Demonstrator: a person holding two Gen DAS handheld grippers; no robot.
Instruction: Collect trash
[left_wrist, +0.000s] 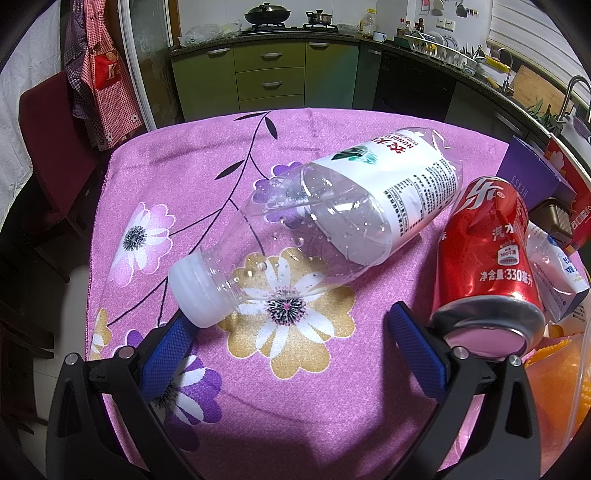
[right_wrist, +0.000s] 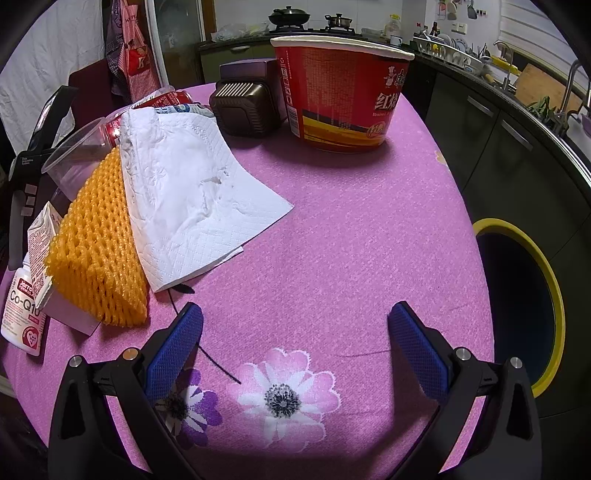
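In the left wrist view an empty clear plastic bottle (left_wrist: 332, 218) with a white cap lies on its side on the pink flowered tablecloth (left_wrist: 184, 155). A red soda can (left_wrist: 487, 258) lies on its side right of it. My left gripper (left_wrist: 291, 321) is open, its left finger beside the bottle's cap and its right finger beside the can. In the right wrist view a white paper napkin (right_wrist: 188, 192), orange foam fruit netting (right_wrist: 96, 251) and a red instant-noodle bowl (right_wrist: 340, 88) sit on the cloth. My right gripper (right_wrist: 295, 317) is open and empty above bare cloth.
A yellow-rimmed bin (right_wrist: 521, 302) stands off the table's right edge. A brown box (right_wrist: 247, 107), a clear plastic cup (right_wrist: 77, 155), a small carton (right_wrist: 40, 251) and a Co-Q10 bottle (right_wrist: 22, 314) sit on the table. Purple box (left_wrist: 532, 173) behind the can. Kitchen cabinets lie beyond.
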